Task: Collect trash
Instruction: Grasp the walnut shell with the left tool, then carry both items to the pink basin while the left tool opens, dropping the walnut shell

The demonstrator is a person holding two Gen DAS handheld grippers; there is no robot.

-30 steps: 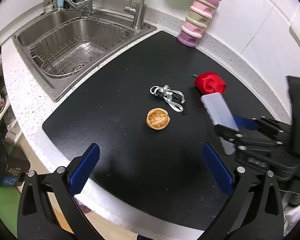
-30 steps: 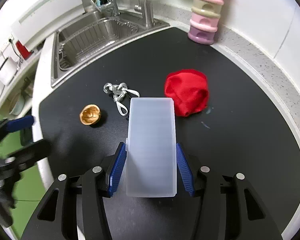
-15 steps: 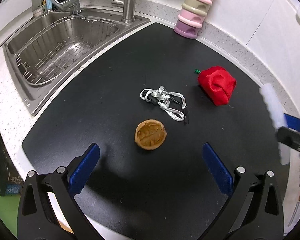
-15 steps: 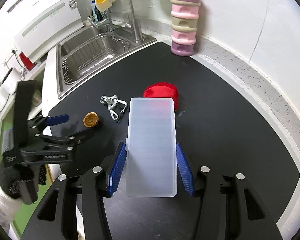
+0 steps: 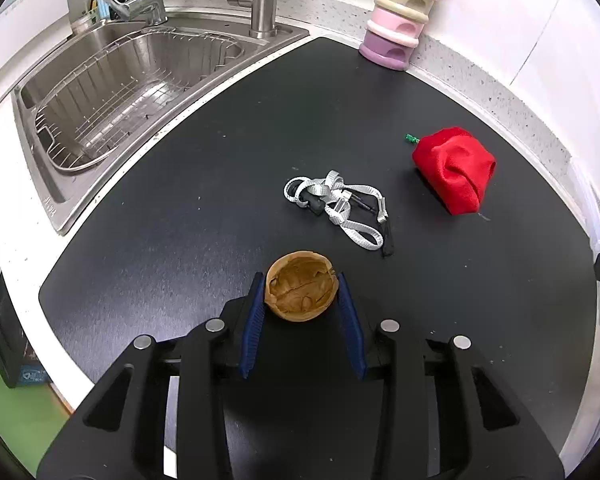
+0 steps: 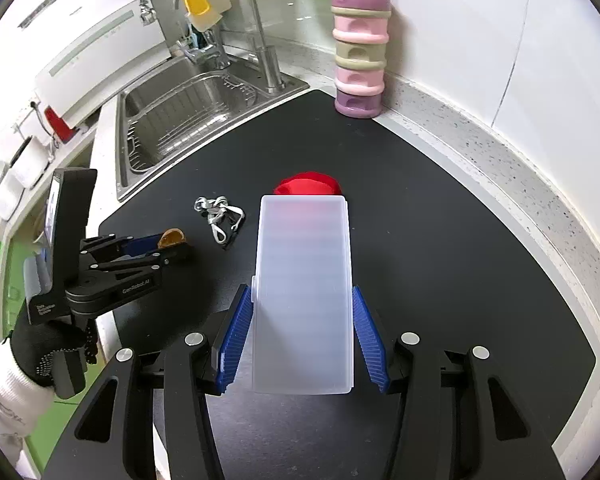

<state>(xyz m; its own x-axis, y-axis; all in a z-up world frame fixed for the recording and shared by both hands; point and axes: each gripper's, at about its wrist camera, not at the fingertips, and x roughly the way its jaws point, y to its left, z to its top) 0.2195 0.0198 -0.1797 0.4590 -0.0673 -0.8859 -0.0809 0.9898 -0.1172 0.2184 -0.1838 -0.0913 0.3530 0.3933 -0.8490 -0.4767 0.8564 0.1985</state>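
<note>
My left gripper (image 5: 301, 294) is shut on a brown walnut shell half (image 5: 301, 292) at the near part of the black mat (image 5: 180, 220). In the right wrist view the left gripper (image 6: 162, 246) shows with the walnut shell (image 6: 172, 237) between its blue pads. My right gripper (image 6: 302, 328) is shut on a translucent white plastic box (image 6: 303, 296) and holds it above the mat. A red crumpled cloth (image 5: 456, 170) lies at the mat's right; the box partly hides the cloth (image 6: 308, 184) in the right wrist view.
A white lanyard with clips (image 5: 336, 206) lies mid-mat and also shows in the right wrist view (image 6: 220, 216). A steel sink (image 5: 112, 92) with a wire rack is at the left. A pink and purple stacked container (image 5: 400, 16) stands by the back wall.
My left gripper has moved forward to the walnut shell and closed on it. My right gripper has drawn back and up with the box in it.
</note>
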